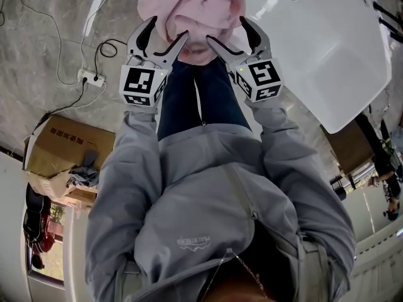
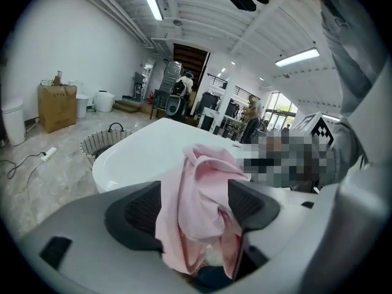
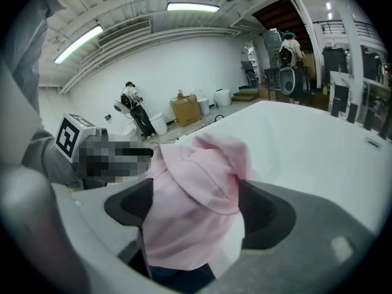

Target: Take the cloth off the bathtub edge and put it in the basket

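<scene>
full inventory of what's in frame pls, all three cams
pink fabric cloth: one, pink, draped over the tub edge
white glossy bathtub: one, white, ahead of the person
pale woven basket: one, grey-white with a dark handle, floor beyond the tub
brown cardboard box: one, brown, floor at the person's left
white power strip: one, white, floor, cable attached
bystanders: at least two, one in a white top, far background
grey jacket: one, grey, on the person
left gripper: one, grey, jaws open around the cloth
right gripper: one, grey, jaws open around the cloth
</scene>
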`<act>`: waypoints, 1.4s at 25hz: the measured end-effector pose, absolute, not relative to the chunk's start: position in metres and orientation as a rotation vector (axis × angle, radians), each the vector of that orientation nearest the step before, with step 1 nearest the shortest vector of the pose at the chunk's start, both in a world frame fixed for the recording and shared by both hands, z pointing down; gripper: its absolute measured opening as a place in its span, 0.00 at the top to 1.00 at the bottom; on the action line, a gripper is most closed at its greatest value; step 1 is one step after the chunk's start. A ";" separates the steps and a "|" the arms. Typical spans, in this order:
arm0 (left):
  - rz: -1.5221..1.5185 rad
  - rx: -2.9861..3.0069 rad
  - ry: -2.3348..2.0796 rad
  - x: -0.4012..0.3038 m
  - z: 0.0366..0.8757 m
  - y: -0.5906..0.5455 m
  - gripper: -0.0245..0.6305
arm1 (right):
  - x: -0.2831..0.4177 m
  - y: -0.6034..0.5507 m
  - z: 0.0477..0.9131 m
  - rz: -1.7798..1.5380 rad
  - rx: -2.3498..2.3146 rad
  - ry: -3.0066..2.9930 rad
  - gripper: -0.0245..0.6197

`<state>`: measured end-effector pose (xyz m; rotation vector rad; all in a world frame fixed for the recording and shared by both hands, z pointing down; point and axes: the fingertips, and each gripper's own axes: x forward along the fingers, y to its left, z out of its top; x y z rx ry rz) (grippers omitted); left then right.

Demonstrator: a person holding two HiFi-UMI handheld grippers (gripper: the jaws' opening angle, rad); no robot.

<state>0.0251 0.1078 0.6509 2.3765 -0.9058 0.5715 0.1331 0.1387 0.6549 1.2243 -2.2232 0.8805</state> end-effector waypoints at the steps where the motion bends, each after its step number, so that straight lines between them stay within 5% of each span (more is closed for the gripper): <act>1: 0.572 2.369 -0.897 0.025 0.653 0.109 0.46 | 0.133 0.140 0.657 0.885 1.214 -2.221 0.29; 8: 0.624 2.334 -0.784 0.033 0.674 0.117 0.36 | 0.136 0.143 0.682 1.001 1.091 -2.201 0.16; 26: 0.887 2.247 -0.603 0.044 0.725 0.125 0.33 | 0.120 0.148 0.740 1.172 0.710 -2.155 0.15; 35: 0.763 2.177 -0.503 0.057 0.719 0.132 0.33 | 0.105 0.153 0.719 1.082 0.568 -2.262 0.45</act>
